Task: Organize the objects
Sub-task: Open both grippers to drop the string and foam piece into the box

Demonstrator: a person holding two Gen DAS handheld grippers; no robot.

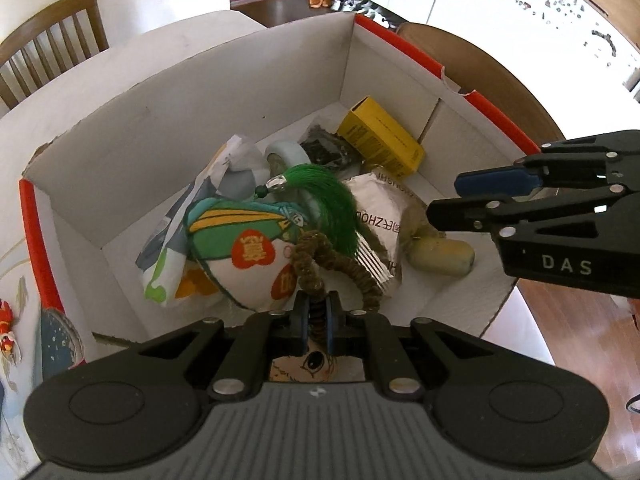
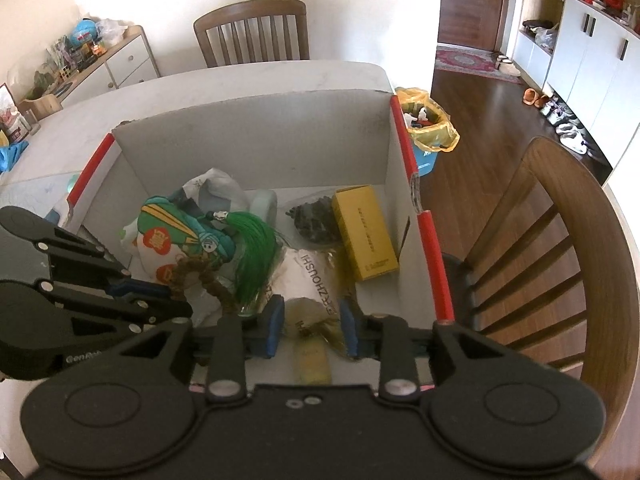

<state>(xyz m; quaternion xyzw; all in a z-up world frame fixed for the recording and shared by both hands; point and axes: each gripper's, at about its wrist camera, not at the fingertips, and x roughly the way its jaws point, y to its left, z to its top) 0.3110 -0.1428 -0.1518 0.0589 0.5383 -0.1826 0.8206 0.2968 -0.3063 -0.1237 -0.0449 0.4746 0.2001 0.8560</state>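
My left claw point(image 1: 318, 312), at the bottom centre of its view, is clenched on the brown bead cord point(image 1: 320, 252) of the green-tasselled charm point(image 1: 256, 240); the charm lies on a printed bag in the lower left of the cardboard box point(image 1: 120, 136). My right claw point(image 2: 310, 330) sits low in its own frame, jaws apart either side of a clear packet point(image 2: 316, 292) with a pale yellow tube point(image 2: 310, 364) beneath; I cannot tell whether the blue pads point(image 2: 274, 328) touch it. In the left view that claw enters from the right edge, above the box's near right corner. Mid-box: silver-white pouch point(image 1: 380, 204) with printed letters, green tassel point(image 1: 332, 196) draped across it. Farther back, a dark crumpled item point(image 1: 328, 148) and the yellow carton point(image 1: 380, 136) against the right wall. The box stands on the pale worktop point(image 2: 240, 84); a wooden chair point(image 2: 252, 32) is beyond it at top centre.
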